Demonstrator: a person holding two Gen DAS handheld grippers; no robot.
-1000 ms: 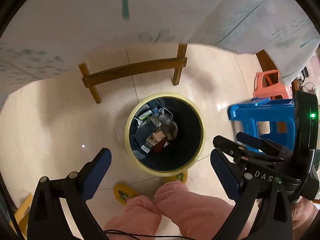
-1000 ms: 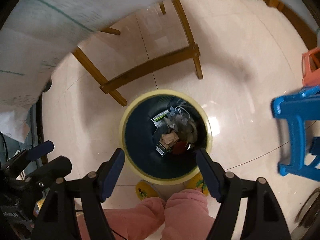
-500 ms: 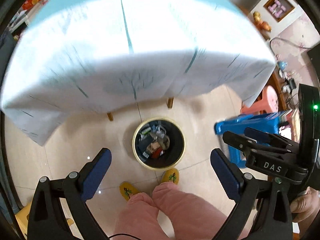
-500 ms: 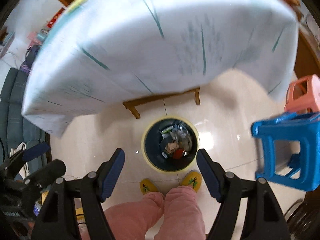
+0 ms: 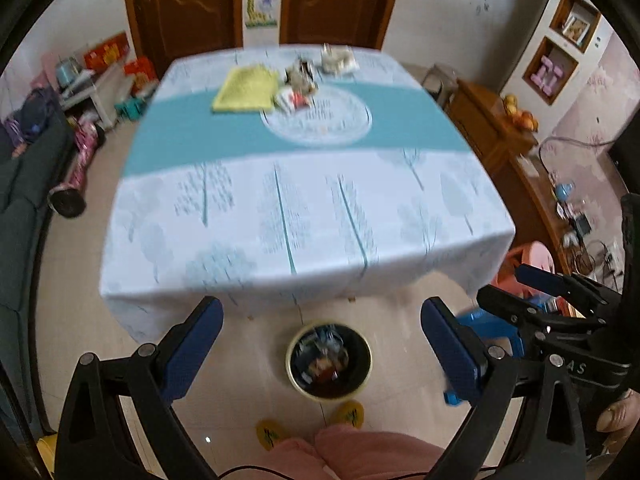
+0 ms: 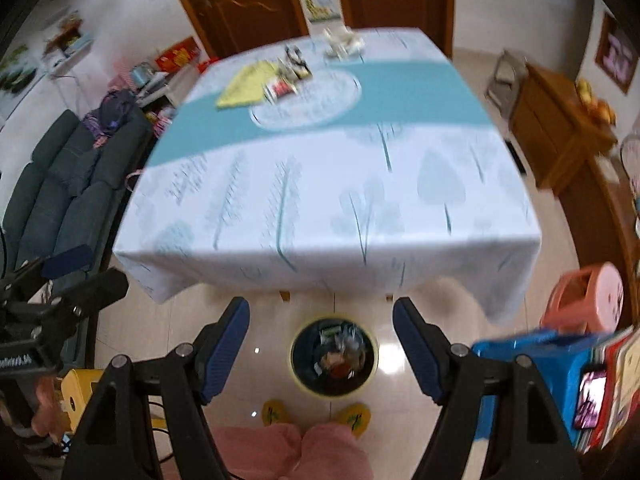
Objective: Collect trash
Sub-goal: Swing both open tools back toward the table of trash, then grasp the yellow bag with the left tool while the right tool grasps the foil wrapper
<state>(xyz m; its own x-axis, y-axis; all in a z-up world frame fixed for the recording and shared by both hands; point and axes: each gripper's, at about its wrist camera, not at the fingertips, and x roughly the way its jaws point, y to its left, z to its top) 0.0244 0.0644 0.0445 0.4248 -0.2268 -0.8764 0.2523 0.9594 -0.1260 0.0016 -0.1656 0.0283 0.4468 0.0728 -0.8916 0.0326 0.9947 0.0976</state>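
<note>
**Both grippers up over the table, trash waiting at the far end**

The table, under a white and teal cloth, fills the middle of both views. On the floor in front of it, by the person's yellow slippers, stands the trash bin, already part full of wrappers and scraps. On the far half of the tabletop lie a yellow cloth and, just beside it, a loose cluster of trash: small packets and a crumpled white piece nearer the far edge.

The left gripper has its 2 jaws wide apart with nothing between them. The right gripper is likewise spread and empty.

The step in hand looks like the reach for the next piece. To do it well, carry a gripper well across the table, pick 1 item at the cluster's edge, straddle it cleanly, and keep the pads off the cloth, so it is not dragged along.
</note>
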